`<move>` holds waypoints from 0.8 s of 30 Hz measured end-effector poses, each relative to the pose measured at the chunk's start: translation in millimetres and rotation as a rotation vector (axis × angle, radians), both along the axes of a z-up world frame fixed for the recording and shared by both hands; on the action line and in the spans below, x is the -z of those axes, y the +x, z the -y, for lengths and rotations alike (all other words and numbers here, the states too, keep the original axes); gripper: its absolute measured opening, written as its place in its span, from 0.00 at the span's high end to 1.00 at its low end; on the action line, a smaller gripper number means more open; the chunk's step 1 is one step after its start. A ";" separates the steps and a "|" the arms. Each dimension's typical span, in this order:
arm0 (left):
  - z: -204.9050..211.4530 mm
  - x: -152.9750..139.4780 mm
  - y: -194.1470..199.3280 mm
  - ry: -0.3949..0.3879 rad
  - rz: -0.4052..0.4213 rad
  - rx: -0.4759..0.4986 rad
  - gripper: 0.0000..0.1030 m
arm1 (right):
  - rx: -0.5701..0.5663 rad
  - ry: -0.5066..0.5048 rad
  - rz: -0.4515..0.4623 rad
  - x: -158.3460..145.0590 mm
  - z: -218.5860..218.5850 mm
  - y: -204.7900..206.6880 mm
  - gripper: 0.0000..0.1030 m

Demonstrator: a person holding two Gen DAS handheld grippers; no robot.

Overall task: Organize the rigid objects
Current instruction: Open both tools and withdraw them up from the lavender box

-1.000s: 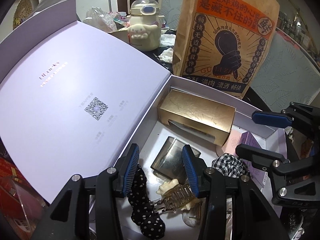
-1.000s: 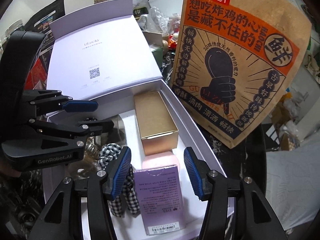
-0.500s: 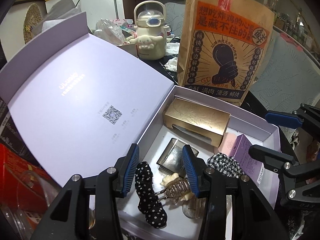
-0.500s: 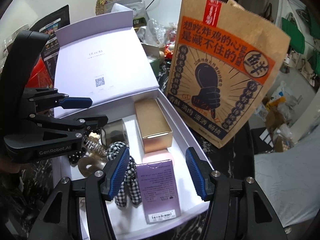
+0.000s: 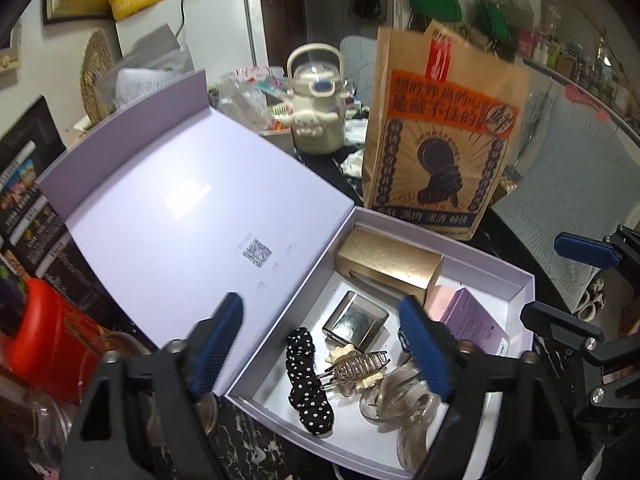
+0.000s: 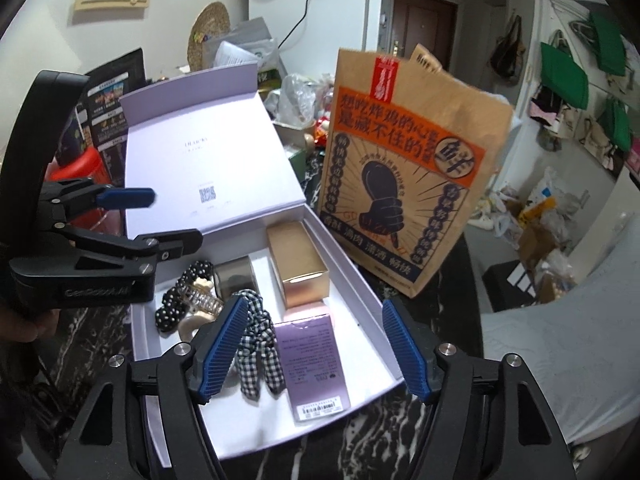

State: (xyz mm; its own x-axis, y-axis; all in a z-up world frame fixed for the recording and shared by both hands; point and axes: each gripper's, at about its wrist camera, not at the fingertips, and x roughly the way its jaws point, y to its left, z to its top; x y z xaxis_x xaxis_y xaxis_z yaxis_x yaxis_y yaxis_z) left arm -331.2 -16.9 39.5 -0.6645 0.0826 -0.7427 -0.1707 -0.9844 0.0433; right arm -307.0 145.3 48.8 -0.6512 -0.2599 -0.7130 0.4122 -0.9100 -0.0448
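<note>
**Left wrist view: both grippers hanging apart above the open lilac box**

Left wrist view: we are holding the left gripper (image 5: 322, 342) with its blue-padded fingers spread wide and gripping nothing, above the near edge of the lilac box (image 5: 516, 284). The box lid (image 5: 192, 216) is lying open to the left. Inside the box we are seeing a gold carton (image 5: 390, 260) along the far wall, a metal tin (image 5: 356, 320) just in front of it, a polka-dot scrunchie (image 5: 306, 380) and a claw hair clip (image 5: 356, 364) side by side near the front, and clear glass pieces (image 5: 400, 404) partly hidden behind the right finger. A brown paper bag (image 5: 440, 140) is standing upright just behind the box on the dark marbled counter (image 5: 256, 444), with a cream kettle-shaped bottle (image 5: 316, 120) farther back.

Right wrist view: we are holding the right gripper (image 6: 314, 350) equally wide apart and empty, over the near right part of the box. Between its fingers we are seeing a purple carton (image 6: 314, 356) lying flat, a pink carton (image 6: 306, 312) touching its far end, and a checked scrunchie (image 6: 258, 344) just to its left. The left gripper is appearing at the left edge of this view, beside the open lid.
</note>
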 end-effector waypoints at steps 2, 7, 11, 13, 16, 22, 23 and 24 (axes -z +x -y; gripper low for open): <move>-0.1 -6.8 5.6 0.002 -0.011 0.000 0.20 | 0.006 -0.004 -0.013 -5.4 -2.2 5.3 0.30; -1.3 -22.5 21.5 -0.002 -0.048 -0.003 0.13 | 0.018 -0.018 -0.049 -19.1 -7.4 20.1 0.24; -2.3 -35.1 36.5 -0.004 -0.091 -0.013 0.01 | 0.035 -0.017 -0.082 -28.8 -9.7 34.0 0.14; -2.3 -40.7 43.5 -0.005 -0.103 -0.012 0.01 | 0.051 -0.014 -0.101 -33.9 -11.6 40.7 0.12; -1.8 -48.2 55.6 0.001 -0.121 -0.010 0.01 | 0.072 -0.026 -0.121 -40.4 -16.5 49.7 0.11; -1.7 -61.5 78.6 -0.002 -0.155 -0.010 0.01 | 0.118 -0.051 -0.149 -53.9 -28.5 66.7 0.07; -1.9 -63.4 82.6 -0.003 -0.160 -0.011 0.01 | 0.124 -0.056 -0.155 -56.3 -30.4 70.9 0.07; -2.0 -65.2 86.8 -0.003 -0.164 -0.011 0.01 | 0.126 -0.059 -0.159 -57.9 -31.4 73.5 0.07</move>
